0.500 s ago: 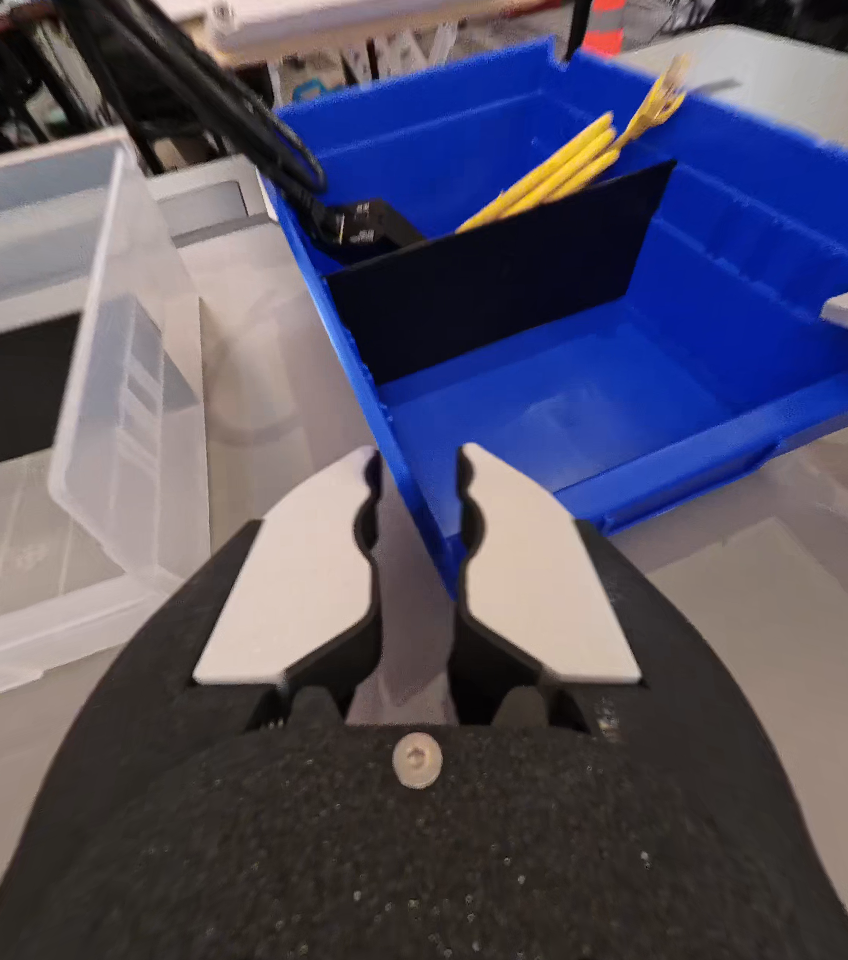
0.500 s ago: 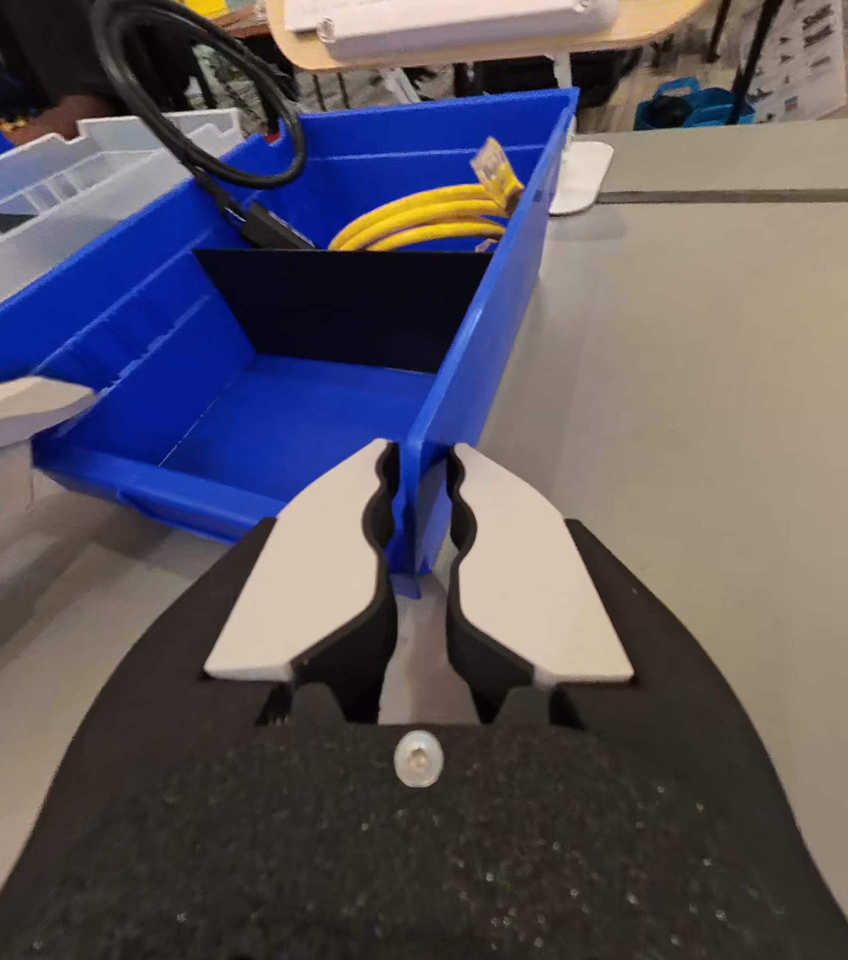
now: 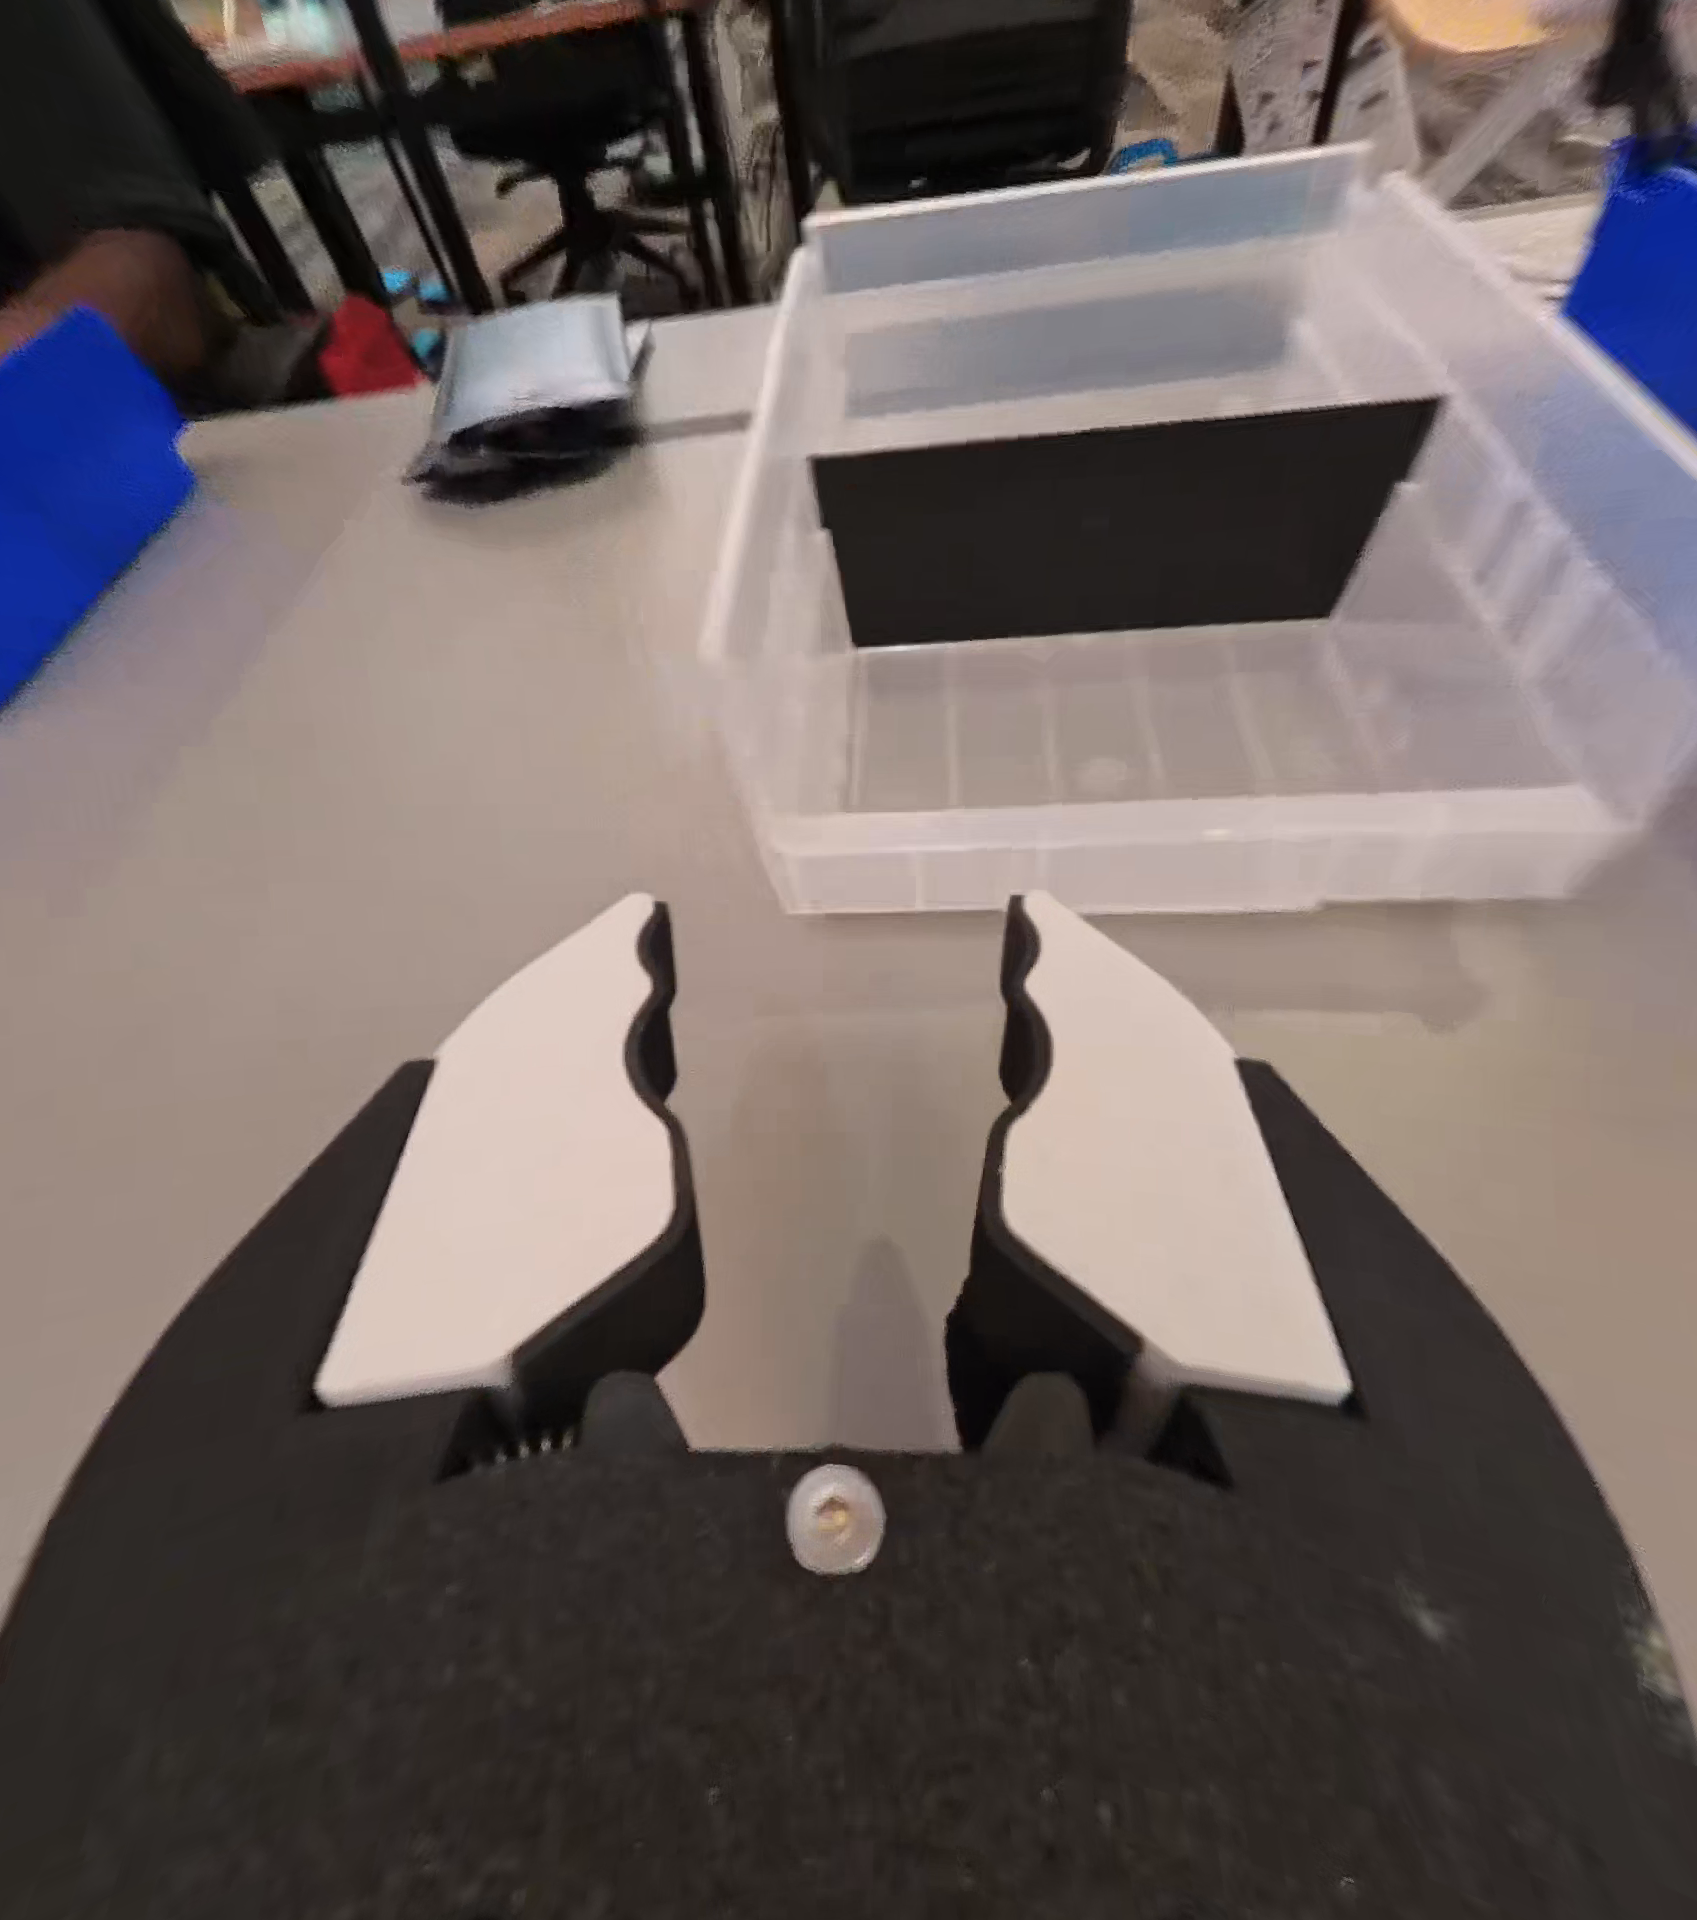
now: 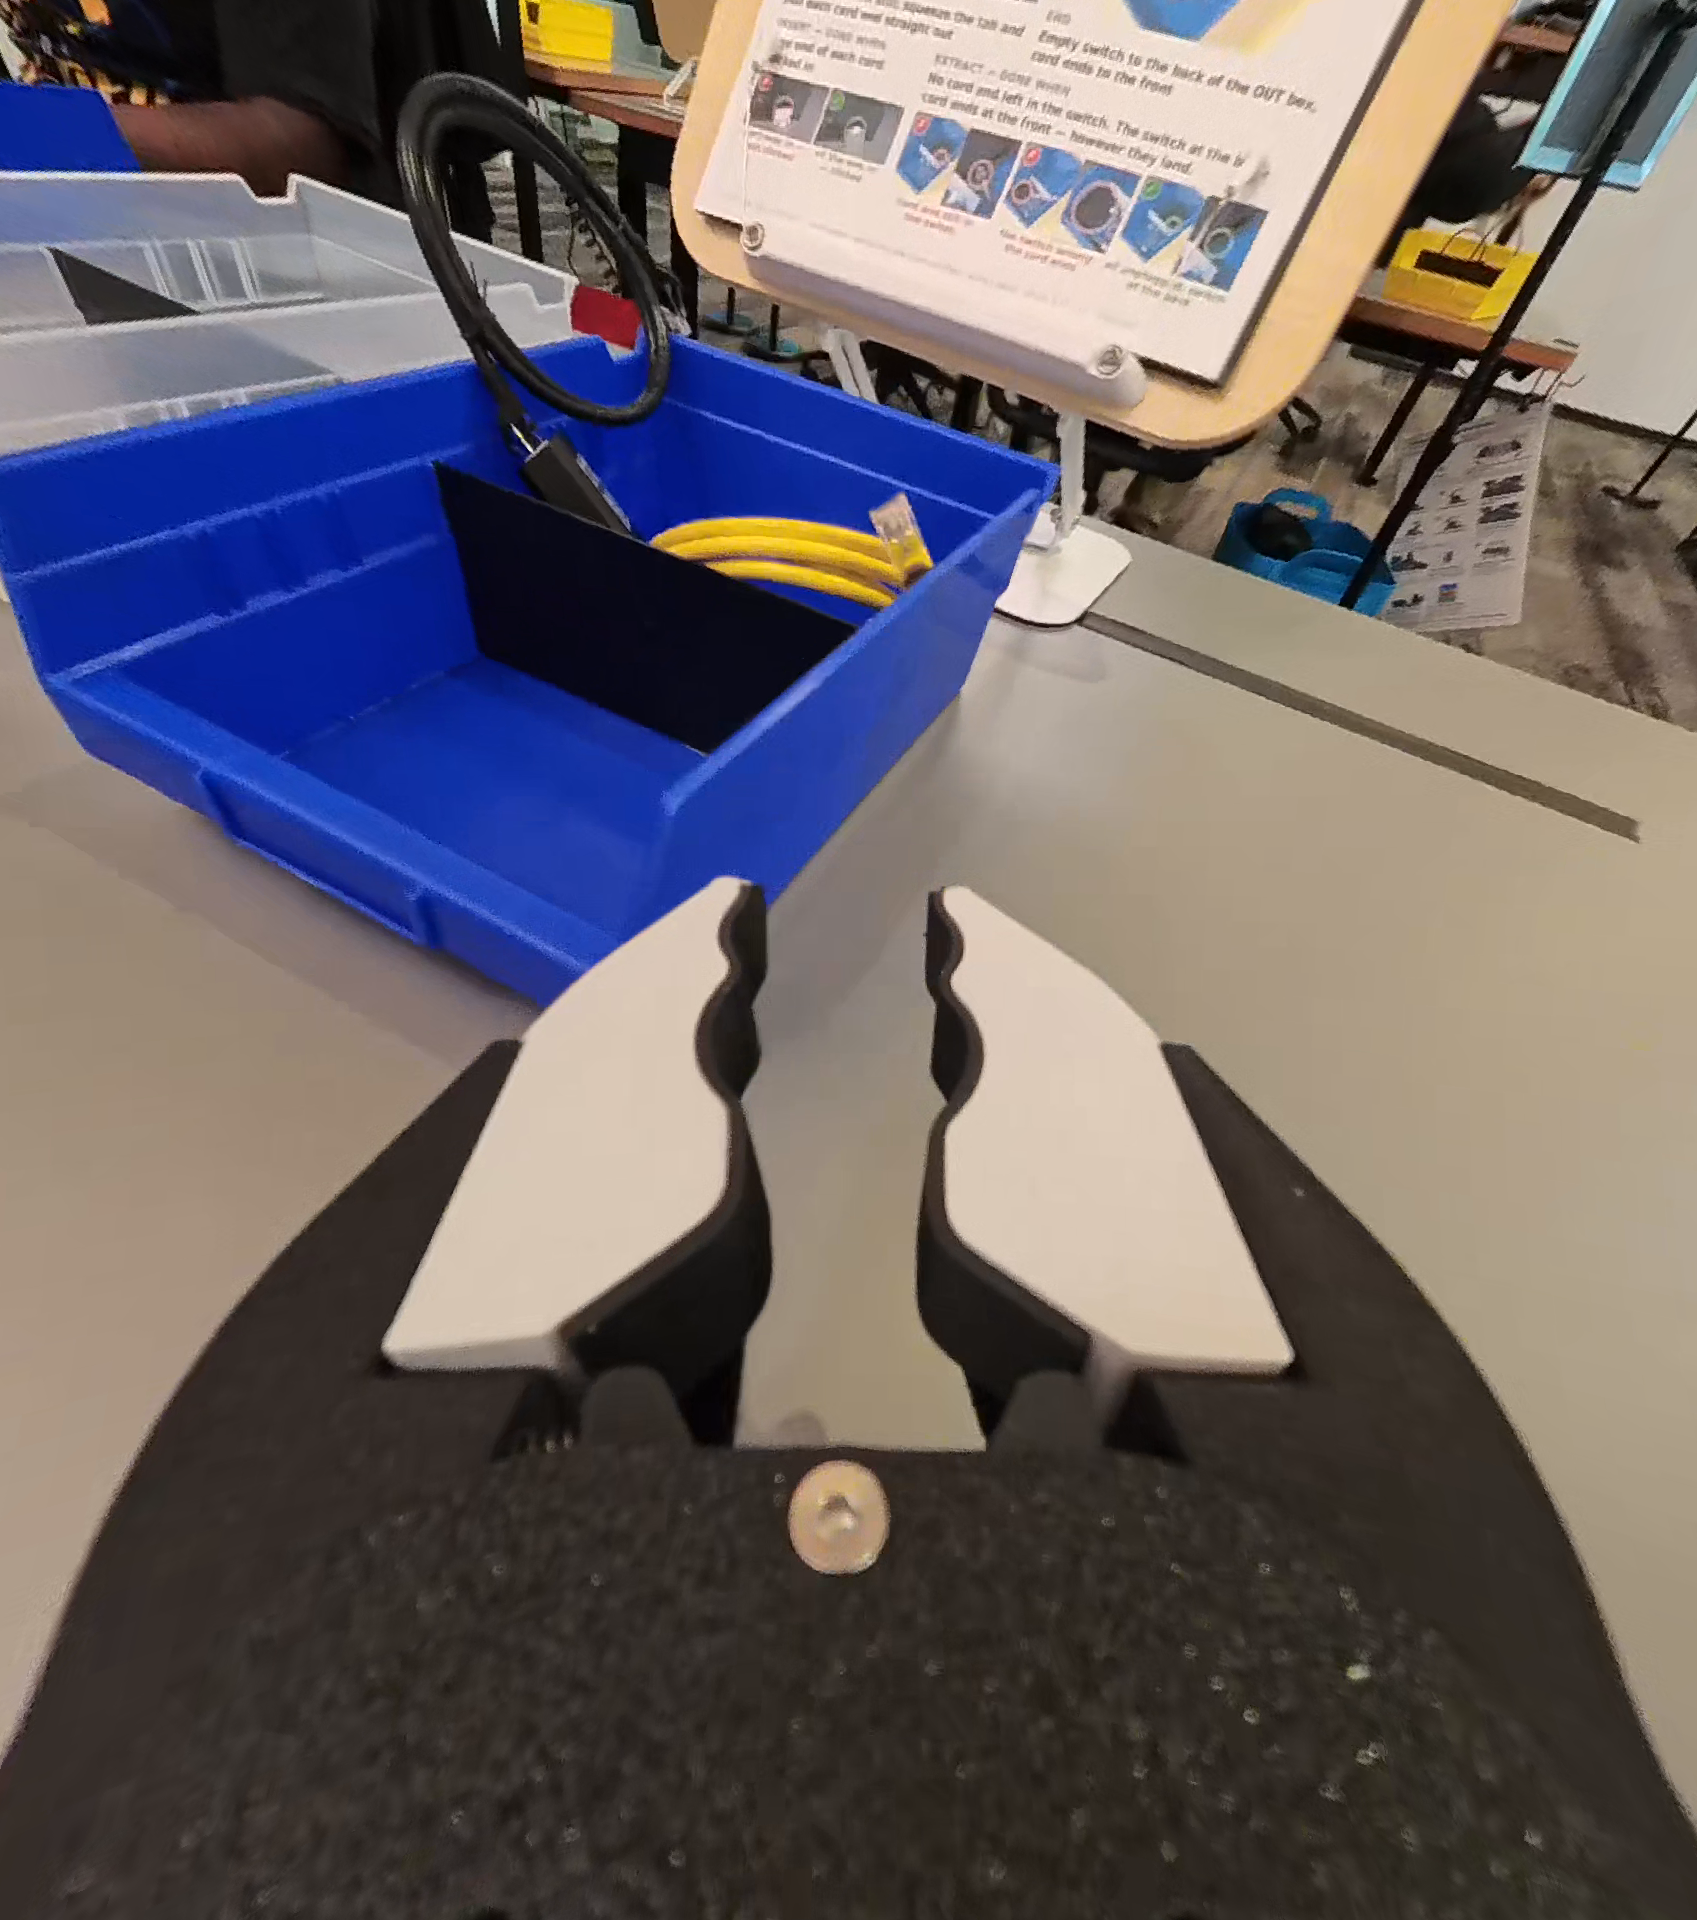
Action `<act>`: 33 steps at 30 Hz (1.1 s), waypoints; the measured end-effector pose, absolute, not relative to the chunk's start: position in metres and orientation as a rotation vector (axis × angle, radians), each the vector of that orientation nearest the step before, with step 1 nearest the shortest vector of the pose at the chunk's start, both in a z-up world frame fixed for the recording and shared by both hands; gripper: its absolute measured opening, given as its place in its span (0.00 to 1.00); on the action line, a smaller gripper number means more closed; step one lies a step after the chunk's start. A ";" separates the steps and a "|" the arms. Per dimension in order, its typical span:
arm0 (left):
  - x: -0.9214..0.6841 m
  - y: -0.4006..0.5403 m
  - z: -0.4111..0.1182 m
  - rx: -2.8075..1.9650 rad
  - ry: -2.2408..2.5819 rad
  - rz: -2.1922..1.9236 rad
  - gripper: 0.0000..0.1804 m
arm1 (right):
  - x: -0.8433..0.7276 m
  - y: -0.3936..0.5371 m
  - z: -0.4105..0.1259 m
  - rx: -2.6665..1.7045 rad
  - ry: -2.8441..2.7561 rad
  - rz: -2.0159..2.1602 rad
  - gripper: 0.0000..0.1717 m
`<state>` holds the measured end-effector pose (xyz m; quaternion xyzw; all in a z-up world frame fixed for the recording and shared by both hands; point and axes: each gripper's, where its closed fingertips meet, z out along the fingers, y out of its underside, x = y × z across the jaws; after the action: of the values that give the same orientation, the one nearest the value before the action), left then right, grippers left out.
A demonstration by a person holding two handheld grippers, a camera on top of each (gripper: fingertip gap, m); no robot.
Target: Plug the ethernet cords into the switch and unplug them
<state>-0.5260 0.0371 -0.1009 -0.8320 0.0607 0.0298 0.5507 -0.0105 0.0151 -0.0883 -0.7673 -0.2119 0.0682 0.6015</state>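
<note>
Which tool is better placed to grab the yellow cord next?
Right tool, likely. It is open and faces the blue bin holding the yellow cord. The left tool, also open, faces the clear bin.

Switch [image 4: 569,473]: mostly hidden behind the black divider [image 4: 636,634]; ports not discernible.
Yellow cords [image 4: 782,556]: lower coils hidden by divider.
Blue bin [image 3: 1696,301]: cut off at right edge.
Pouch [image 3: 532,395]: motion-blurred; contents indeterminate.

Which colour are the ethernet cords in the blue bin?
Yellow ethernet cords, behind the bin's dark divider; right wrist view shows them best.
</note>
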 end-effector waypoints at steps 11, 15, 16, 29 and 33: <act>-0.554 0.139 -0.131 -2.080 -0.052 -0.152 0.27 | -0.129 -0.025 -0.116 -1.810 -0.791 0.273 0.22; -0.538 0.126 -0.135 -2.091 0.074 -0.101 0.02 | -0.163 -0.017 -0.117 -1.866 -0.808 0.239 0.34; -0.533 0.120 -0.135 -2.096 0.077 -0.108 0.01 | -0.177 -0.015 -0.116 -1.885 -0.788 0.292 0.39; -0.507 -0.048 -0.135 -2.115 0.033 -0.073 0.03 | -0.343 -0.009 -0.123 -1.936 -0.728 0.442 0.39; -0.502 -0.085 -0.128 -2.090 0.082 0.027 0.05 | -0.334 -0.009 -0.123 -2.017 -0.579 0.460 0.08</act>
<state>-0.5016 -0.0848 -0.1279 -0.8646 0.0339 0.0113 0.5012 -0.3338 -0.0088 -0.1228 -0.8254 -0.2370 0.1881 0.4766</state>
